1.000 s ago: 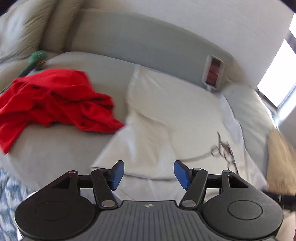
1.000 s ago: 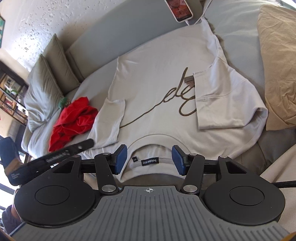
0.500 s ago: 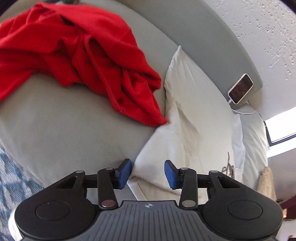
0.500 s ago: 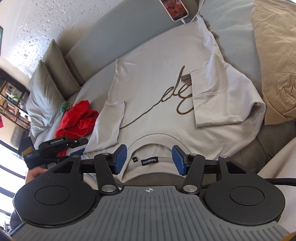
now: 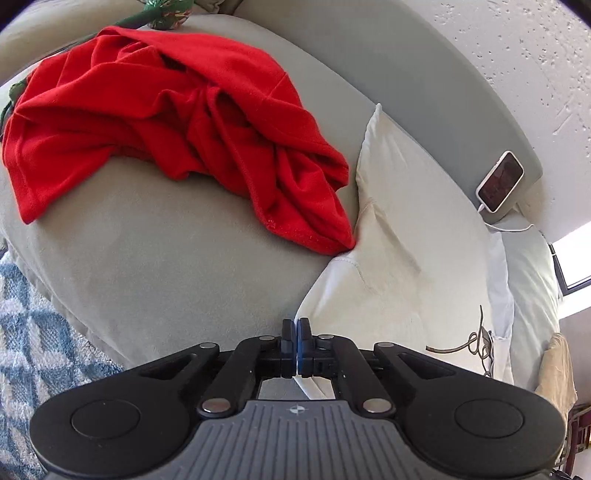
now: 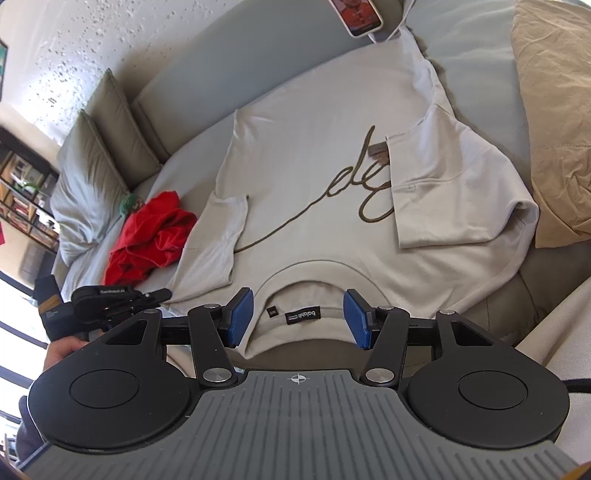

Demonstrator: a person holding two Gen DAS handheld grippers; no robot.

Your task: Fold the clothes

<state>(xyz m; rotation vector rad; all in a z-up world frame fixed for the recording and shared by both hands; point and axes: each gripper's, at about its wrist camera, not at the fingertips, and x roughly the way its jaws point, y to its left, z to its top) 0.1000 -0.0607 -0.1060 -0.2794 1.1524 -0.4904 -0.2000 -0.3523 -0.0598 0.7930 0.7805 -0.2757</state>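
Left wrist: tongs (image 5: 297,328) pinch T-shirt (image 5: 406,258) edge.

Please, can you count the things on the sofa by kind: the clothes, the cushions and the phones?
Clothes: 2, the beige T-shirt and the red garment.
Cushions: 3, two grey, one tan.
Phones: 1, the phone against the backrest.
Total: 6

Left gripper (image 5: 296,328) jaws pressed fully together; right gripper (image 6: 297,319) jaws parted, angled downward.
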